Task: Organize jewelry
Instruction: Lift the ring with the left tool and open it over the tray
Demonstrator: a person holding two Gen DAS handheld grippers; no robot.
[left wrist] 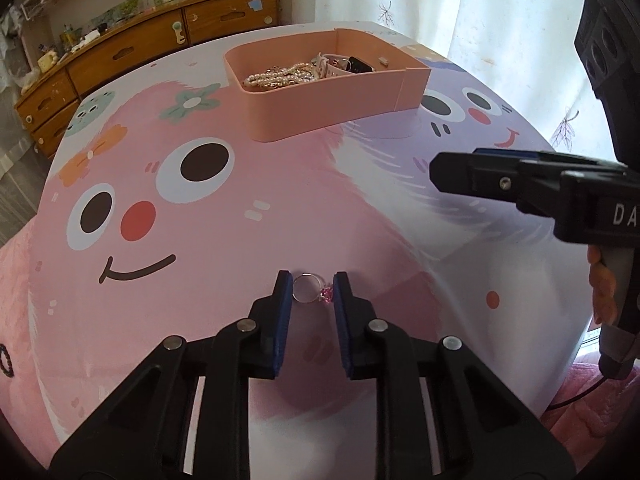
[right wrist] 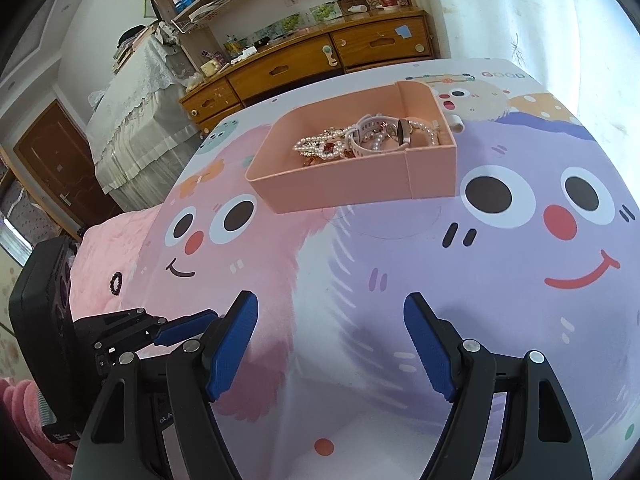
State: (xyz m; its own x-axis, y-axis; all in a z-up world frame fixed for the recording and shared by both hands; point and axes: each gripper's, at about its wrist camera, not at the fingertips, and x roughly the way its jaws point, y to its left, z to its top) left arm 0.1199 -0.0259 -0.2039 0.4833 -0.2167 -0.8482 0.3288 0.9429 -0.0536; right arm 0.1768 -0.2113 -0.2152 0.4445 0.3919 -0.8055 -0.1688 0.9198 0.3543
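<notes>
A silver ring with a pink stone (left wrist: 305, 289) lies on the cartoon-printed table cover (left wrist: 240, 240). My left gripper (left wrist: 311, 281) is shut on it: the band touches the left blue pad and the stone touches the right one. A pink tray (left wrist: 320, 108) farther back holds pearl strands, a white watch and other jewelry. In the right wrist view the tray (right wrist: 352, 184) is ahead, and my right gripper (right wrist: 330, 310) hovers open over the purple face with nothing between its fingers. The left gripper (right wrist: 188, 330) shows at the lower left there.
A dark bead bracelet (right wrist: 116, 282) lies on the pink blanket left of the table. A wooden dresser (right wrist: 320, 60) with shelves stands behind the table, and a curtain (left wrist: 480, 20) hangs at the right. A person's hand (left wrist: 600, 284) grips the right tool.
</notes>
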